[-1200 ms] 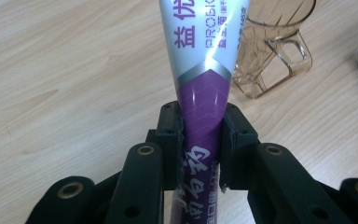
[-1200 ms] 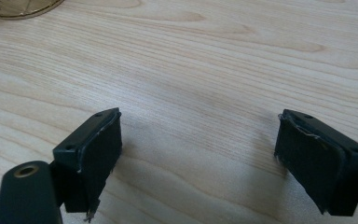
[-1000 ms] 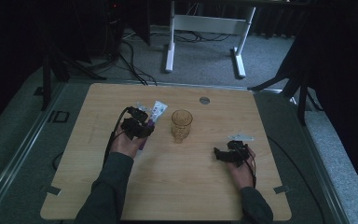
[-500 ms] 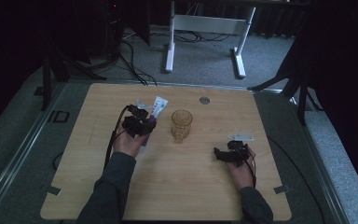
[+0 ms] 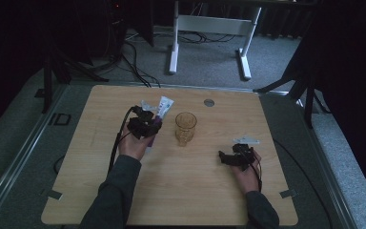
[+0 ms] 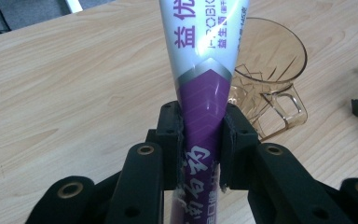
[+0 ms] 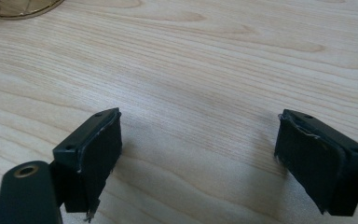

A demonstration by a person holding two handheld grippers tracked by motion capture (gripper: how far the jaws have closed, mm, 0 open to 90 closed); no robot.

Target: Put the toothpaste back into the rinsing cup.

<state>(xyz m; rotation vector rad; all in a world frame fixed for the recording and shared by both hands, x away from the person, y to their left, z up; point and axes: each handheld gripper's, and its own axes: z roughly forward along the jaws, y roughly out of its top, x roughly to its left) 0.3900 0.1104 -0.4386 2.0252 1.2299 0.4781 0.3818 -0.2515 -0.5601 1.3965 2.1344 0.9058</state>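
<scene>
**Toothpaste tube in left grip, amber mug alongside**

High view. Wooden table [image 5: 90, 191], light grain, far edge toward a white desk frame [image 5: 209, 24] on grey carpet. Left gripper [image 5: 145, 125] at left-centre, raised off the tabletop, clamped on a purple-and-white toothpaste tube [image 5: 163, 107] pointing far and slightly right. Amber glass mug [image 5: 185, 128] just right of the tube, upright at table centre, apart from it. Right gripper [image 5: 228, 157] near-right, low on the table, well apart from the mug. Small round grey disc [image 5: 209, 102] near the far edge.

Left gripper view. Jaws closed narrow on the tube's [image 6: 200, 93] purple lower part, pads [image 6: 177, 140] pressed to both sides; white crimped end rising away from the camera. Mug [image 6: 270, 79] beyond and right, mouth open, handle facing near.

Right gripper view. Jaws spread wide, nothing between them, bare wood beneath. Pads [image 7: 100, 156] worn at the edges. Mug rim [image 7: 23, 7] at the far left corner.

Step in hand, by judgement: tube lifted and held beside the mug, likely for standing inside it. Next move calls for carrying the tube right over the mug's mouth, tipping it upright, lowering before release; right gripper free to steady the mug.
</scene>
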